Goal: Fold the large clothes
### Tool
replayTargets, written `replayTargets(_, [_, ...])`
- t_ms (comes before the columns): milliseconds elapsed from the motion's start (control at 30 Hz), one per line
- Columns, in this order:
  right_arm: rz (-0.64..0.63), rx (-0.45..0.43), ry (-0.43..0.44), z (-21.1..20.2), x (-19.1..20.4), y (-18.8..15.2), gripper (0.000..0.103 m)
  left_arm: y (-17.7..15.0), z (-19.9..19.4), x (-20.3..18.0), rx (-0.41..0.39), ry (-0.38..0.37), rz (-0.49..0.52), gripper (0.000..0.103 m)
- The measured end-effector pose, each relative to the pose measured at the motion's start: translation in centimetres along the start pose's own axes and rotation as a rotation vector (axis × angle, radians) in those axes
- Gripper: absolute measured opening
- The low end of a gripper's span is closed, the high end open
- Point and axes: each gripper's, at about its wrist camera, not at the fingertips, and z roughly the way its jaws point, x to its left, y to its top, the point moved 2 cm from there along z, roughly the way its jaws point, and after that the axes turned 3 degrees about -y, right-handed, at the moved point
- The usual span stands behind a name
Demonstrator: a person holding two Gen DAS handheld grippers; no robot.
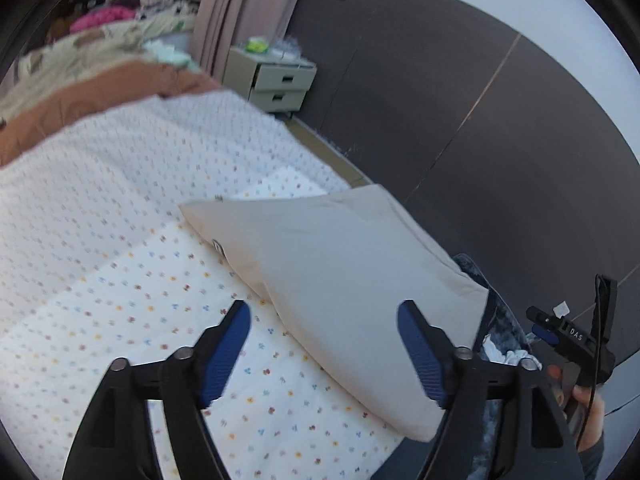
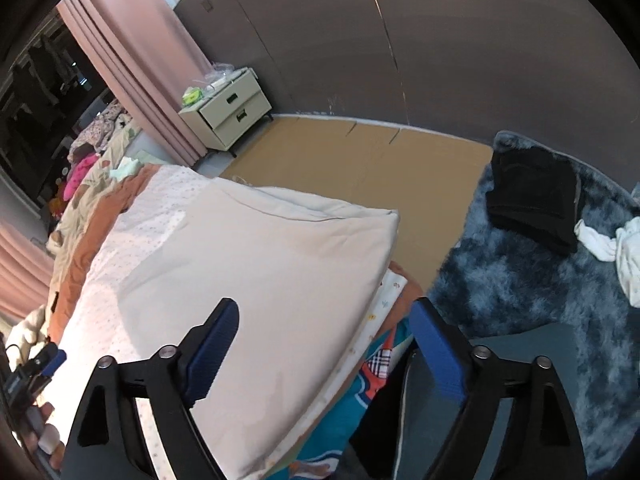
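Both claws are hanging wide open, nothing in them. Left gripper and right gripper are sitting above the folded cloth at the bed corner, long axis running away from them.

the only readable text is "das", in small white letters on the black body of the right gripper, seen at about four o'clock in the left wrist view.
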Motion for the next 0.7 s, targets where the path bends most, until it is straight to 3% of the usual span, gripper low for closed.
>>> replayTargets(167, [-0.030, -0.037, 0.012, -5.0, 1.3, -1.0, 0.103, -0.8, -4.9, -1.7, -0.046, -0.005, 0.032, 0.092])
replayTargets(700, [-0.156, -0.138, 0.084, -17.6, 3.2, -6.3, 0.103, -8.1, -19.8, -5.2, -0.233, 0.005, 0.065, 0.099])
